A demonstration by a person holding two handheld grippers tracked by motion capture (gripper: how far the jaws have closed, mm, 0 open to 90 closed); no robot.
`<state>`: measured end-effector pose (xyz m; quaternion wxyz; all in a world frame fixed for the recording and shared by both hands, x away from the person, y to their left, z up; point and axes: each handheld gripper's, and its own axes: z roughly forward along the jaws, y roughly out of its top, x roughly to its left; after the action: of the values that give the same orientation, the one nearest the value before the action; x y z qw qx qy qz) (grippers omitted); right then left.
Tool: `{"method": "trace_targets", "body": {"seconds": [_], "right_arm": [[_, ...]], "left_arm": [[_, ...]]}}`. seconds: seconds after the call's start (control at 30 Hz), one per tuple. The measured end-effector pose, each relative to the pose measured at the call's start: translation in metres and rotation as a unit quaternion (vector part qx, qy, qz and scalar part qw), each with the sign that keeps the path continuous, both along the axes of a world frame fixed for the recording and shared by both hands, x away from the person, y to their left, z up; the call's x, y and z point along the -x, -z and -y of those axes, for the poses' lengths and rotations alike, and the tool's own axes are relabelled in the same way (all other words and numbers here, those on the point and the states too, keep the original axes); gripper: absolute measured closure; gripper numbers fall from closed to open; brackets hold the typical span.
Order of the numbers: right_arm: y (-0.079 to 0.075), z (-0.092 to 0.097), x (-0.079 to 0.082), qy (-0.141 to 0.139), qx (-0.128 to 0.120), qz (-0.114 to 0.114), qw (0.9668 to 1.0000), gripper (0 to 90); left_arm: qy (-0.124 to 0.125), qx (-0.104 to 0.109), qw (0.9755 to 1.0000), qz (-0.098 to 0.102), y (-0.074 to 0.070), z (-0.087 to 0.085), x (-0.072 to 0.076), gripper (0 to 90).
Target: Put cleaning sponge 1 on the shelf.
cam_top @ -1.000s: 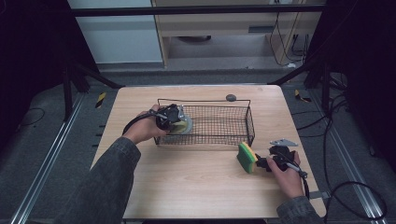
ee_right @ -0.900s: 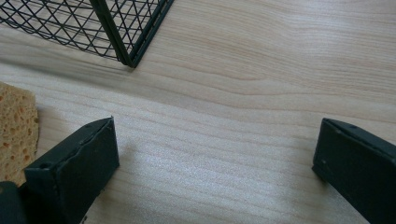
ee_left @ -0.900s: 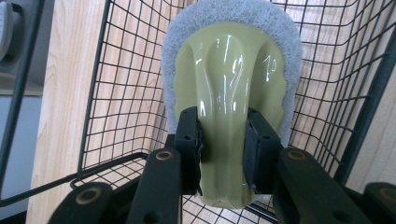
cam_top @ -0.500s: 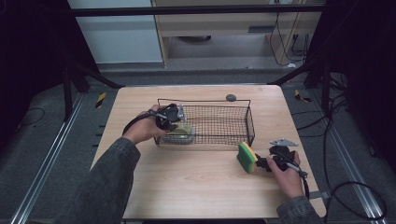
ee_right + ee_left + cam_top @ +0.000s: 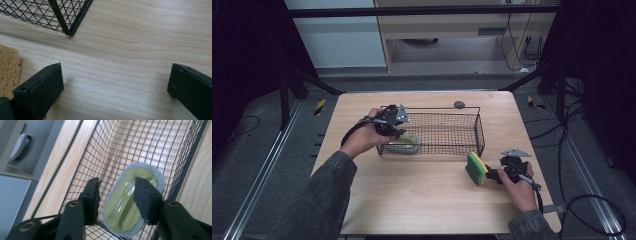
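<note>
Dark studio walls frame the pale wooden table (image 5: 412, 200), where your left gripper (image 5: 117, 200) hangs above the oval green scrubbing pad with its grey felt rim (image 5: 130, 202). That pad now lies flat on the floor of the black wire basket (image 5: 452, 132), at its left end; a second ago it was pinched and tilted. Your left jaws have just been opening and stand apart, nothing pressed between them: delivery looks done. Your right gripper (image 5: 115, 82) rests unmoved, jaws spread wide, just beside the yellow-and-green sponge (image 5: 476, 168) outside the basket.

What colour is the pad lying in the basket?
Yellow-green with a pale grey edge; the pad in the basket shows best in the left gripper view.
</note>
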<state>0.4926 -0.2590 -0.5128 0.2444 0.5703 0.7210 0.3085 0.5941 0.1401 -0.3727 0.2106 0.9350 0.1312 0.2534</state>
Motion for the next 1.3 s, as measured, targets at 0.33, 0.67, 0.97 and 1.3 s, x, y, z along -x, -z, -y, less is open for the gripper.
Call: {"method": "trace_targets", "body": {"seconds": [0.33,0.67,0.97,1.3], "right_arm": [[0.0,0.0,0.0,0.0,-0.001,-0.001,1.0,0.4],[0.0,0.0,0.0,0.0,-0.001,-0.001,1.0,0.4],[0.0,0.003,0.0,-0.015,0.003,-0.003,0.9999,0.5],[-0.009,0.004,-0.001,-0.032,0.009,-0.032,0.9989,6.9]], "left_arm": [[-0.051,0.068,0.9964,-0.001,-0.006,0.003,0.011,14.3],[-0.068,0.141,0.9874,-0.02,-0.007,-0.003,0.028,6.9],[-0.107,0.18,0.9778,0.003,-0.001,-0.021,0.055,6.6],[-0.162,0.247,0.9552,-0.015,0.027,-0.069,0.08,5.1]]}}
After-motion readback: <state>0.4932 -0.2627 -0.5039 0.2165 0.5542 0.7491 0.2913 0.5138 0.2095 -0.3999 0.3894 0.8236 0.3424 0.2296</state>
